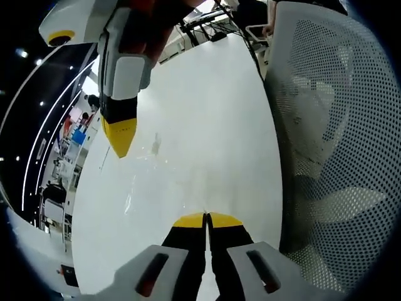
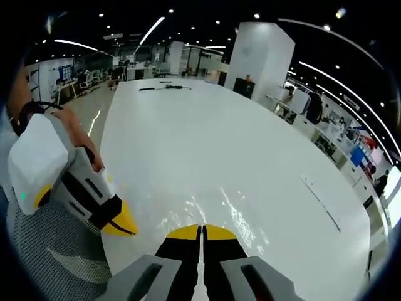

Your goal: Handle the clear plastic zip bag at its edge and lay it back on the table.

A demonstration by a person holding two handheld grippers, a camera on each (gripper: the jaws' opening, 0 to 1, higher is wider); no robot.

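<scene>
Both your left gripper (image 1: 206, 217) and right gripper (image 2: 201, 229) have fingers pinched tight on the clear bag's (image 2: 232, 216) edge. Lower it evenly onto the white surface (image 2: 207, 138) — keep the film taut, then release together.

Both cameras ride low, close over the white table (image 1: 207, 125), each catching the other gripper (left view faces a mesh chair (image 1: 338, 144)).

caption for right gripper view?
Right hand-held gripper shut on clear bag edge over white table.

White table (image 2: 250, 157); yellow-tipped black tool (image 1: 205, 221); white chair (image 1: 338, 144) mesh, dotted with holes.
</scene>
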